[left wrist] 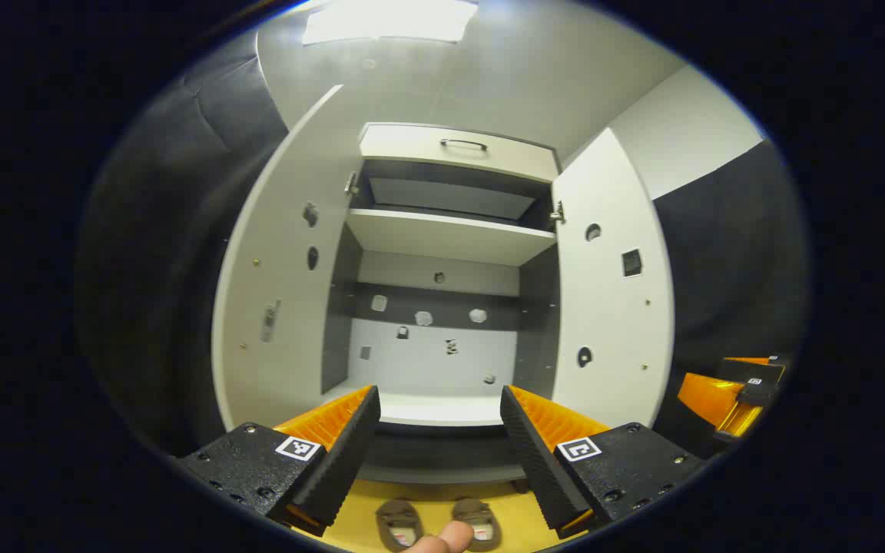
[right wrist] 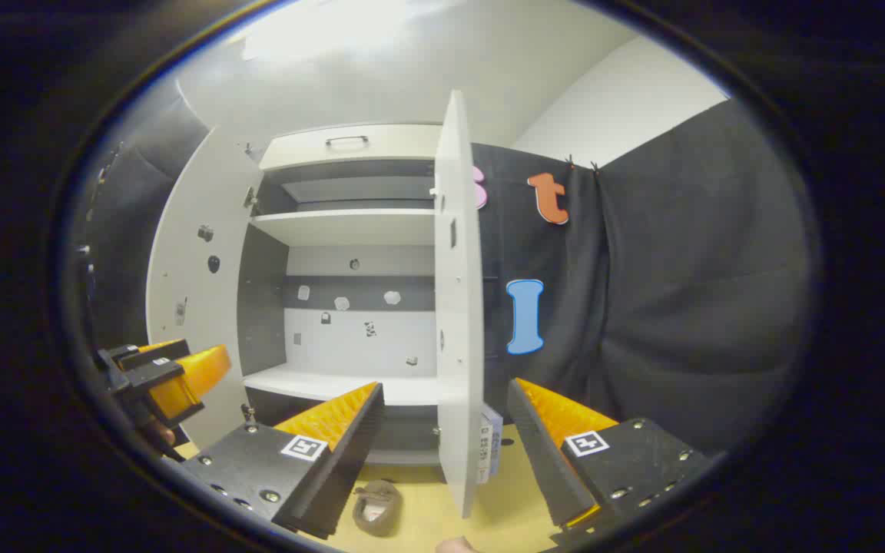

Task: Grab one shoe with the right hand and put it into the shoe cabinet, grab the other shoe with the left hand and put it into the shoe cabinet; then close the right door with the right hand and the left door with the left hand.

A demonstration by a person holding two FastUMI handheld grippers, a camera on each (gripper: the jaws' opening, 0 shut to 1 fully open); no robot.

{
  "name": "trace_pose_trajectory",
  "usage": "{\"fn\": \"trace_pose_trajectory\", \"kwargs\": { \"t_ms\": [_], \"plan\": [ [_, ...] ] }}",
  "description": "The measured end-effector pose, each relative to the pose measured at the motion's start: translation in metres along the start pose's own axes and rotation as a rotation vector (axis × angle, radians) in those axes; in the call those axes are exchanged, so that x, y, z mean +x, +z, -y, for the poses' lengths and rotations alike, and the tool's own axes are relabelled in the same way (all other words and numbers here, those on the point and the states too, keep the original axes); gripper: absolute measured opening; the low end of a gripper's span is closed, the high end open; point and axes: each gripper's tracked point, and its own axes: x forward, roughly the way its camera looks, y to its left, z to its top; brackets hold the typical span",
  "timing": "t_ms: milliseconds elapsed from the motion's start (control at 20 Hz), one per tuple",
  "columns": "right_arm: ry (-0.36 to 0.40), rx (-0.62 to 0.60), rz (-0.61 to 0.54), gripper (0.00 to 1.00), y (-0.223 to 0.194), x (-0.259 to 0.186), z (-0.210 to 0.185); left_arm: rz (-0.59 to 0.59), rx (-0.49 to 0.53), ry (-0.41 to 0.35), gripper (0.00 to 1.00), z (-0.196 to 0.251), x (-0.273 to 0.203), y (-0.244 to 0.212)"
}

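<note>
The white shoe cabinet [left wrist: 442,230] stands with both doors swung wide; its left door [left wrist: 281,292] and right door [left wrist: 611,292] frame bare shelves. Two small brown shoes [left wrist: 399,524] [left wrist: 479,522] lie side by side on the yellow floor just below my left gripper [left wrist: 440,418], which is open and holds nothing. In the right gripper view, one brown shoe [right wrist: 376,507] lies on the floor under my open right gripper [right wrist: 446,411], and the right door's edge [right wrist: 458,307] stands between its fingers without touching them. The left gripper [right wrist: 174,376] shows at that view's left.
A closed drawer with a handle [left wrist: 464,144] tops the cabinet. The bottom shelf [left wrist: 442,407] sits a little above the yellow floor [left wrist: 442,499]. Black cloth walls hang on both sides. The right gripper [left wrist: 734,388] shows at the right of the left gripper view. A fingertip [left wrist: 442,538] pokes in at the bottom.
</note>
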Motion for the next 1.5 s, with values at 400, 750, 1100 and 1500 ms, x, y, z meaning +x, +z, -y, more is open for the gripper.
{"fn": "trace_pose_trajectory", "kwargs": {
  "t_ms": [400, 750, 1100, 1500],
  "plan": [
    [0.048, -0.039, 0.018, 0.97, -0.003, 0.013, -0.062, 0.041, 0.03, 0.055, 0.96, -0.065, -0.003, 0.013],
    [0.072, -0.04, 0.03, 0.97, -0.006, 0.018, -0.081, 0.037, 0.014, 0.042, 0.96, -0.073, -0.003, 0.01],
    [0.096, -0.012, 0.009, 0.97, -0.028, 0.024, -0.09, 0.03, 0.007, 0.02, 0.93, -0.069, -0.004, 0.004],
    [0.106, -0.025, -0.111, 0.97, -0.134, 0.052, -0.103, 0.032, -0.009, -0.006, 0.96, -0.057, 0.006, -0.008]
  ]
}}
